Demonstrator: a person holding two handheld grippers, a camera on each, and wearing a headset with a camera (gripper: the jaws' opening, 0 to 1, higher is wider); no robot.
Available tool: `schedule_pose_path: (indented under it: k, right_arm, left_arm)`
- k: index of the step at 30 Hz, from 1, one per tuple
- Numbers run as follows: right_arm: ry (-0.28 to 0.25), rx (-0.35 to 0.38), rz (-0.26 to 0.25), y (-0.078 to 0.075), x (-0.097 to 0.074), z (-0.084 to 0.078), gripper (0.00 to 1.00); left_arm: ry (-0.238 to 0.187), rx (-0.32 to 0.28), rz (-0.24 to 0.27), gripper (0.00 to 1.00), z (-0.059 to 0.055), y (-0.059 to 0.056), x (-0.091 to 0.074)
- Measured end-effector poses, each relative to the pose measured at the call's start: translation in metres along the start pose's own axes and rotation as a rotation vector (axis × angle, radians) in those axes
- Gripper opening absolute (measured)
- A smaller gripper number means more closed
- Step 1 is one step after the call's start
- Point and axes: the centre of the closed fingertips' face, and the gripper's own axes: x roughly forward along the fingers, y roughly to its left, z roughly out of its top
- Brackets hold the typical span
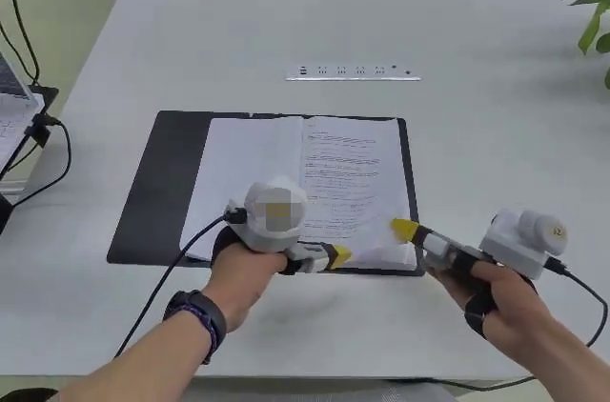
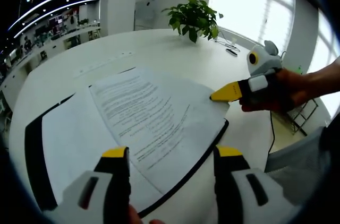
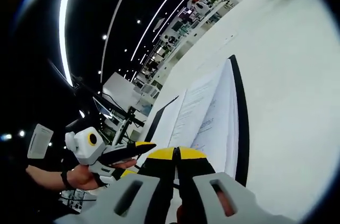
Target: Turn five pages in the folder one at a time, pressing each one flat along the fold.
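Note:
An open folder (image 1: pixel 152 202) with a black cover lies on the white table, a blank page (image 1: pixel 248 173) on its left and a printed page (image 1: pixel 353 183) on its right. My right gripper (image 1: pixel 404 229) is at the printed page's near right corner, shut on that corner (image 2: pixel 212 99), which is slightly raised. In its own view the yellow tips of the right gripper (image 3: pixel 175 154) meet. My left gripper (image 1: pixel 335 255) hovers at the folder's near edge, by the fold. Its jaws stand wide open over the page (image 2: pixel 159 123) with nothing between them.
A white power strip (image 1: pixel 353 71) lies on the table behind the folder. A potted plant (image 1: pixel 596 11) stands at the far right. A laptop and black cables (image 1: pixel 29 126) sit off the left edge. White tabletop (image 1: pixel 496 135) surrounds the folder.

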Motion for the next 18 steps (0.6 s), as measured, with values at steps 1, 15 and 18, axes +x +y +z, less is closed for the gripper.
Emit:
schedule_pose_path:
  k: [1, 15, 18]
  right_arm:
    - [0.0, 0.001, 0.001, 0.001, 0.001, 0.0, 0.0]
    - [0.012, -0.034, 0.048, 0.037, 0.022, 0.002, 0.0]
    - [0.013, -0.035, 0.051, 0.042, 0.027, 0.001, 0.0]
  left_arm:
    - [-0.003, -0.003, 0.004, 0.64, 0.0, 0.001, -0.001]
    - [-0.045, -0.041, 0.046, 0.66, -0.006, 0.023, -0.03]
    - [-0.049, -0.047, 0.055, 0.66, -0.01, 0.029, -0.037]
